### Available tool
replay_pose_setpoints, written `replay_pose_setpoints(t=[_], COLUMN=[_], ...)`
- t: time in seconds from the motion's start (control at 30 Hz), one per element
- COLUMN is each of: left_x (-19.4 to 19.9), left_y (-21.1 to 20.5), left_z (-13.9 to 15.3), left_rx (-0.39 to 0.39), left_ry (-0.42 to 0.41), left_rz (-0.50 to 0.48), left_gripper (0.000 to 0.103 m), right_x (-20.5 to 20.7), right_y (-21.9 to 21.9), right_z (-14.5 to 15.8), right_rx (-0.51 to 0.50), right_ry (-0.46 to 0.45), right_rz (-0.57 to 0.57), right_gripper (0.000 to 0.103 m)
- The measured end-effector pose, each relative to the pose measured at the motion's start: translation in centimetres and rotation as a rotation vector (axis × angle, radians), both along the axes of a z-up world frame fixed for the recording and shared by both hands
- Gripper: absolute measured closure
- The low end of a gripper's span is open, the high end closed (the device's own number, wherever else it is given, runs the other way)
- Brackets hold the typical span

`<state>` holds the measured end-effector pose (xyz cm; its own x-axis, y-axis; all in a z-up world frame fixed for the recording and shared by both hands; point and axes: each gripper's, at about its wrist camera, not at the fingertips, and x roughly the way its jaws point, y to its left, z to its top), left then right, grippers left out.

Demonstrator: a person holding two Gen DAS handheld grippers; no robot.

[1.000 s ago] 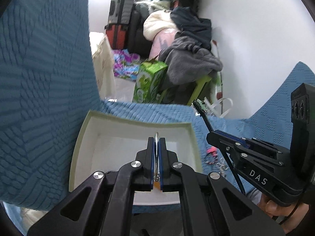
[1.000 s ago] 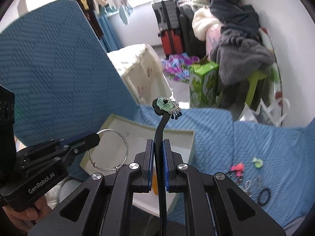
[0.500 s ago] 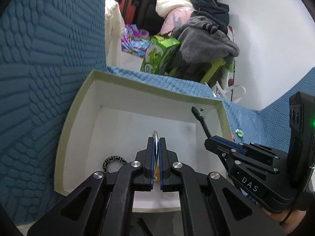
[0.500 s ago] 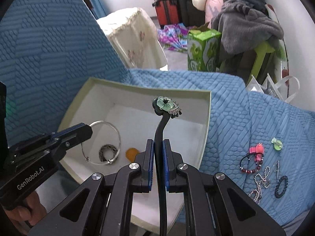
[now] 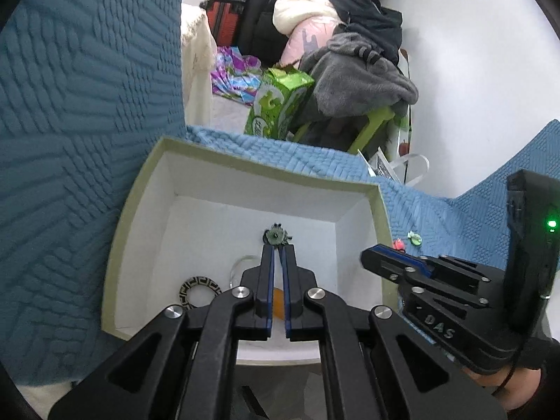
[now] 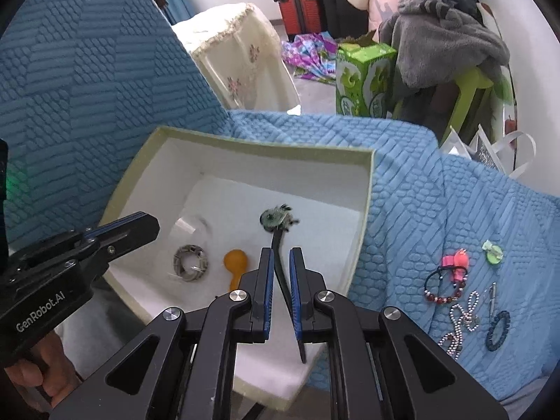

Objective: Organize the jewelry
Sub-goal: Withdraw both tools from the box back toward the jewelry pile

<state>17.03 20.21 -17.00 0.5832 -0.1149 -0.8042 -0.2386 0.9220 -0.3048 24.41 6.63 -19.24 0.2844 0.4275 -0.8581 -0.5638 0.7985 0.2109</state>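
An open white box (image 5: 255, 169) (image 6: 266, 148) with a pale green rim sits on the blue textured cover. My left gripper (image 5: 277, 250) is open over it; the thin silver ring (image 5: 239, 262) lies on the box floor, free of the fingers. My right gripper (image 6: 281, 255) is open, and the black hair stick with a green flower head (image 6: 278, 218) (image 5: 276, 236) drops loose between its fingers into the box. A patterned ring (image 6: 190, 262) (image 5: 199, 290) and an orange piece (image 6: 236, 262) lie in the box.
Loose jewelry lies on the cover to the right: a red bead bracelet with pink clip (image 6: 446, 276), a green clip (image 6: 491, 252), a pearl chain (image 6: 462, 322) and a dark bracelet (image 6: 498, 325). Behind stand a green carton (image 6: 362, 77), piled clothes and suitcases.
Both grippers have come down over the box and opened. The left let go of the silver ring; the right let go of the flower hair stick, which is dropping into the box.
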Motion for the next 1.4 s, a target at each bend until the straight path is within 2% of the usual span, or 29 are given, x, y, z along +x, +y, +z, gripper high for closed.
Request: replay_pose_setpoints(t=[0.07,0.13,0.17,0.5,0.67,0.8,0.93,1.03,1.33,1.37,1.4], left_x=[-0.1,-0.6,-0.8,-2.4,-2.6,-2.5,-2.6,-3.0,-2.3,-2.1,-2.0], left_y=[-0.1,-0.3,-0.5,-3.8,-5.8,-7.5,-10.0,-11.8,-17.0,-17.6,-18.2], left_z=[1.0,2.6,3.4,10.3,11.9,11.9,11.8,11.2,6.7,6.0,5.2], left_rx=[0.010,0.024,0.032,0.088,0.087,0.077,0.141,0.134,0.088,0.084,0.091], left_ry=[-0.013,-0.044,-0.063,-0.203,-0.262,-0.286,-0.281,-0.283,-0.234,-0.225,-0.213], left_rz=[0.008,0.024,0.027,0.018,0.005,-0.018,-0.033,-0.065,-0.161,-0.178,-0.193], left_gripper=[0.091,0.072,0.070,0.069,0.069,0.069,0.069,0.069,0.069,0.069,0.069], right_x=[-0.1,-0.5,-0.6,-2.2,-2.9,-3.4,-3.6,-3.8,-4.9,-5.0,-5.1], right_y=[-0.4,-0.9,-1.1,-5.1,-7.7,-10.3,-12.9,-14.9,-20.9,-21.4,-22.2], right_z=[1.4,3.3,4.0,12.0,14.1,14.7,14.4,14.0,11.1,10.8,10.2], right_rx=[0.017,0.038,0.045,0.132,0.150,0.159,0.152,0.147,0.107,0.101,0.089], right_ry=[-0.023,-0.054,-0.066,-0.235,-0.326,-0.373,-0.394,-0.407,-0.413,-0.413,-0.414], right_rz=[0.004,0.010,0.013,0.036,0.025,-0.007,-0.045,-0.074,-0.150,-0.158,-0.175], right_gripper=[0.095,0.095,0.095,0.095,0.094,0.094,0.094,0.094,0.093,0.092,0.084])
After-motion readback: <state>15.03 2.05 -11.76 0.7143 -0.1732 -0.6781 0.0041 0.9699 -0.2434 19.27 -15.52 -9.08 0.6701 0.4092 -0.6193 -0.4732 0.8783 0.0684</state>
